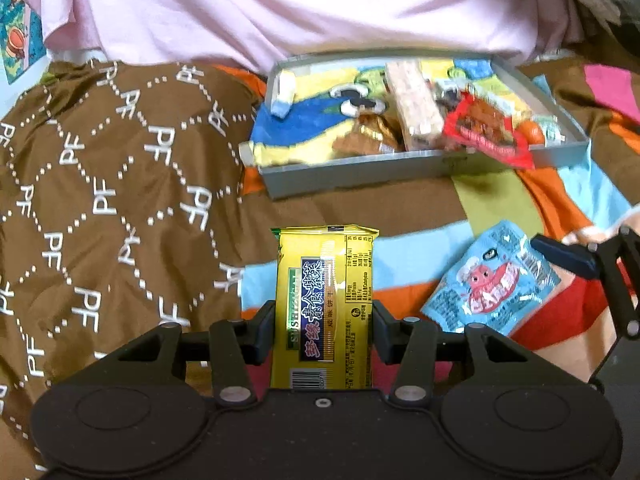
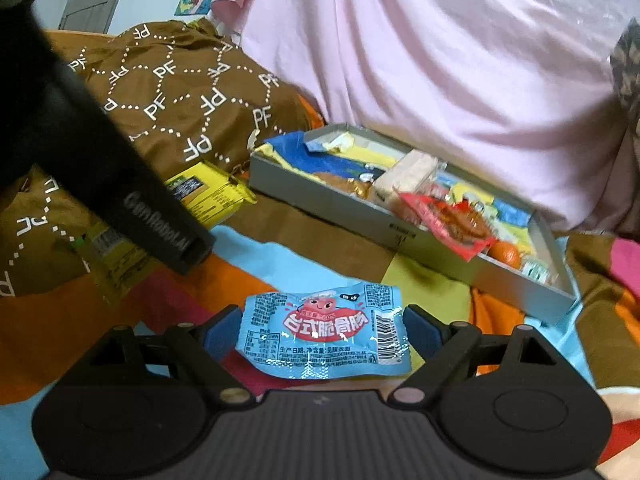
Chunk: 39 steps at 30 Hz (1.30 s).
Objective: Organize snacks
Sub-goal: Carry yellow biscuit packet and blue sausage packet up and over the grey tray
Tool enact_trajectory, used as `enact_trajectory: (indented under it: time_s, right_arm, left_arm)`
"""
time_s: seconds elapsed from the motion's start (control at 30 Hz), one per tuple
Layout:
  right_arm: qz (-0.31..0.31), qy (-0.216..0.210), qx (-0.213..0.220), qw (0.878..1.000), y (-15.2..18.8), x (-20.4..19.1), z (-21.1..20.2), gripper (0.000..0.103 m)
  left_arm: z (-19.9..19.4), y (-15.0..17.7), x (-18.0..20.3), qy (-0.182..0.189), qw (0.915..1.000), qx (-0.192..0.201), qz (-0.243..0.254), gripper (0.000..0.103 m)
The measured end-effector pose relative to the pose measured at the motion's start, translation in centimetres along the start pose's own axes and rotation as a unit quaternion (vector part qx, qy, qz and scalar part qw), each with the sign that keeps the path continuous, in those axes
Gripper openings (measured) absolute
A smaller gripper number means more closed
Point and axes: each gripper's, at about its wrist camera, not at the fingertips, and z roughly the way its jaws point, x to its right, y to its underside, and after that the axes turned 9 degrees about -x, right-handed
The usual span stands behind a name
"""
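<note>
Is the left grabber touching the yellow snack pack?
Touching. The left wrist view shows the left gripper with its jaws pressed against both sides of the yellow biscuit packet.

Yellow snack pkt (image 1: 324, 300), lt-blue pkt (image 2: 324, 334), grey tray (image 1: 360, 174), brown "PF" cloth (image 1: 120, 184).

The left gripper (image 1: 324, 322) points steeply down, both pads pressed flat against the sides of a yellow snack pack (image 1: 325, 304) held lengthwise between them. The right gripper (image 2: 322, 330) tilts only slightly down — jaws spread wide, astride a blue snack packet (image 2: 324, 334) without pinching it, one fingertip (image 1: 560, 254) showing in the left camera.
</note>
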Motion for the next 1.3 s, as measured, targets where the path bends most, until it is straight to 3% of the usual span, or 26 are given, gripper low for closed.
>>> enact_trajectory:
  time_s: [0.33, 0.67, 0.93, 1.3]
  right_arm:
    - [-0.016, 0.038, 0.076, 0.996, -0.3, 0.2, -1.2, 0.090]
    - [0.008, 0.099, 0.165, 0.981, -2.6, 3.9, -1.2, 0.090]
    - [0.050, 0.141, 0.186, 0.971, -4.6, 7.8, 1.8, 0.090]
    - [0.118, 0.149, 0.180, 0.965, -5.6, 11.7, 5.6, 0.090]
  left_arm:
    - [-1.4, -3.9, -1.0, -0.017, 0.9980, 0.053, -0.029, 0.050]
    - [-1.2, -8.1, -1.0, -0.022, 0.9952, 0.086, -0.042, 0.050]
    - [1.7, -11.9, 1.3, -0.019, 0.9948, 0.092, -0.039, 0.050]
    - [6.4, -15.8, 1.5, -0.031, 0.9942, 0.087, -0.055, 0.050]
